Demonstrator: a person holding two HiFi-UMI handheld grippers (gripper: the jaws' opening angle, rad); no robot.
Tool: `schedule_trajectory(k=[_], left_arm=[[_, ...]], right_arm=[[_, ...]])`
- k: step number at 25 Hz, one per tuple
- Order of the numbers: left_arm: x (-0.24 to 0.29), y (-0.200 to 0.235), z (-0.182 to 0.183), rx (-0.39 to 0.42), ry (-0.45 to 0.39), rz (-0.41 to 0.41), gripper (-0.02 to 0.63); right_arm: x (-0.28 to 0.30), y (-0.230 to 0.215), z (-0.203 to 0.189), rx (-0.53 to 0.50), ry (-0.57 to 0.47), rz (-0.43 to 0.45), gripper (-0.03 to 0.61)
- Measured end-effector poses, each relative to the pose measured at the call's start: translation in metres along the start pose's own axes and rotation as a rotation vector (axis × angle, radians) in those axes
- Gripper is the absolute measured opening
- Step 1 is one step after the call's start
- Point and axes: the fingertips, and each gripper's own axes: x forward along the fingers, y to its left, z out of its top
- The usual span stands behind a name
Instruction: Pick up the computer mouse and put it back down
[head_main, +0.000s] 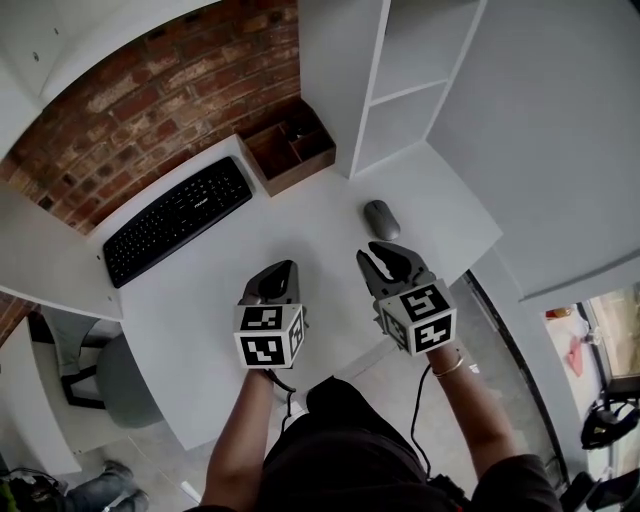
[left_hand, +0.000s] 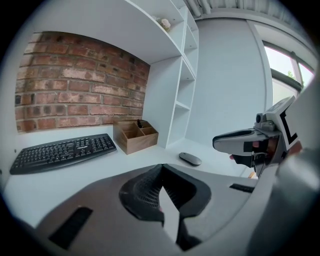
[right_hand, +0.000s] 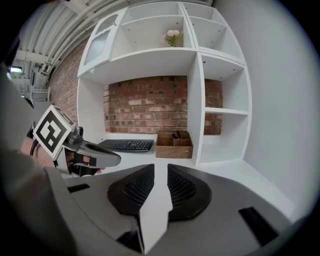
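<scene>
The grey computer mouse (head_main: 381, 219) lies flat on the white desk (head_main: 300, 225), just beyond my right gripper's tips; the left gripper view has the mouse (left_hand: 190, 159) right of centre. My right gripper (head_main: 386, 256) hovers above the desk short of it, jaws a narrow gap apart and empty (right_hand: 160, 167). The mouse is hidden in the right gripper view. My left gripper (head_main: 282, 272) hangs beside it to the left, jaws meeting at the tips with nothing held (left_hand: 161, 173).
A black keyboard (head_main: 178, 218) lies at the back left against the brick wall. A wooden desk organiser (head_main: 290, 148) stands behind the middle, next to a white shelf unit (head_main: 400, 90). A grey chair (head_main: 120, 385) sits below the desk's left edge.
</scene>
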Motion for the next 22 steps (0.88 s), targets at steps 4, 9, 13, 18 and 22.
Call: schedule_trajectory(k=[4, 9, 13, 18, 22], left_arm=[[-0.018, 0.003, -0.005, 0.006, -0.003, 0.024, 0.009], [-0.04, 0.003, -0.01, 0.008, -0.011, 0.052, 0.009], [-0.058, 0.001, -0.013, 0.006, -0.023, 0.066, 0.009], [-0.078, -0.008, -0.016, 0.001, -0.045, 0.067, 0.009], [-0.094, -0.011, -0.016, 0.005, -0.064, 0.079, 0.009]], right_arm=[[-0.011, 0.014, -0.001, 0.012, -0.004, 0.012, 0.061], [-0.026, 0.03, -0.003, 0.032, -0.014, 0.022, 0.041], [-0.04, 0.043, -0.007, 0.062, -0.016, 0.034, 0.026], [-0.059, 0.053, -0.015, 0.074, -0.022, 0.036, 0.017], [-0.074, 0.053, -0.021, 0.128, -0.042, 0.023, 0.008]])
